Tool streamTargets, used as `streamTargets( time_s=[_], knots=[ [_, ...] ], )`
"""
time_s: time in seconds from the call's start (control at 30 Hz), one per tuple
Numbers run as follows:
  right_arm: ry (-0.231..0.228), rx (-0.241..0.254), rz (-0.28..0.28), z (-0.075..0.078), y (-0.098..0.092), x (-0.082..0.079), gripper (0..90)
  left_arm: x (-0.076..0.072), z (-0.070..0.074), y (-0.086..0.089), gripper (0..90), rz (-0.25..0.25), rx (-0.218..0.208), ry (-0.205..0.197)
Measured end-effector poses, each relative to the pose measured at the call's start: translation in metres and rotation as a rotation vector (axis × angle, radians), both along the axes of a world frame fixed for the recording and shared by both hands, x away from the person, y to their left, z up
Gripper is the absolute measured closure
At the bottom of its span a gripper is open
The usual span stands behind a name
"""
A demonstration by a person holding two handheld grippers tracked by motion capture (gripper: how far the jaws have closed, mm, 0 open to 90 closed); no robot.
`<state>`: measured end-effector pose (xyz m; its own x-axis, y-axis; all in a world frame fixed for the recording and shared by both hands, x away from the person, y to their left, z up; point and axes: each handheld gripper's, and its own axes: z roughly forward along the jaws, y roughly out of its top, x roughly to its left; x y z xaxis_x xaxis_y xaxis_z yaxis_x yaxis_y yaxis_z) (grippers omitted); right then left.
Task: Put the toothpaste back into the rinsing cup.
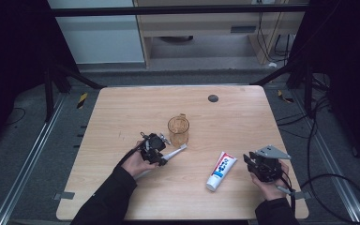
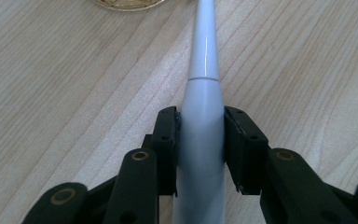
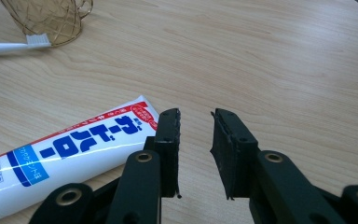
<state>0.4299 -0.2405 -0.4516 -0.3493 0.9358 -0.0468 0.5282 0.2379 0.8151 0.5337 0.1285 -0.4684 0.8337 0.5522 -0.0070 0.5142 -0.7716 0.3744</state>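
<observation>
Left gripper (image 2: 200, 140) pinches the toothbrush (image 2: 204, 70) at its thick white handle, flat on the table (image 1: 243, 117), bristles beside the amber cup (image 1: 178, 130). Best lifted level, squeezed evenly so the smooth, tapering handle cannot slip. Right gripper (image 3: 196, 140) hangs spread and empty beside the toothpaste (image 3: 65, 154).

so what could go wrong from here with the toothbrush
1. The left gripper clamps the smooth, tapering toothbrush handle, so it could slip or swivel when lifted.
2. The brush head lies right by the amber glass cup; a swing on lifting could knock the cup over.
3. The right gripper hangs open beside the toothpaste tube; a careless move could push the tube.
</observation>
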Motion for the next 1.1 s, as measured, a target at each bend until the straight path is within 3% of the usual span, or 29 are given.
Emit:
streamTargets(
  time_s=[0.27, 0.67, 1.1],
  knots=[
    [-0.001, -0.003, 0.001, -0.001, -0.001, 0.000, 71.5, -0.004, 0.007, 0.001, 66.8, -0.013, -0.009, -0.011],
    [-0.003, -0.005, 0.000, -0.001, -0.001, 0.000, 71.6, -0.011, 0.028, 0.013, 67.0, 0.029, -0.091, -0.044],
    [-0.002, -0.006, -0.002, -0.001, -0.001, 0.000, 71.8, -0.020, 0.066, 0.037, 67.0, 0.061, -0.211, -0.132]
  ],
)
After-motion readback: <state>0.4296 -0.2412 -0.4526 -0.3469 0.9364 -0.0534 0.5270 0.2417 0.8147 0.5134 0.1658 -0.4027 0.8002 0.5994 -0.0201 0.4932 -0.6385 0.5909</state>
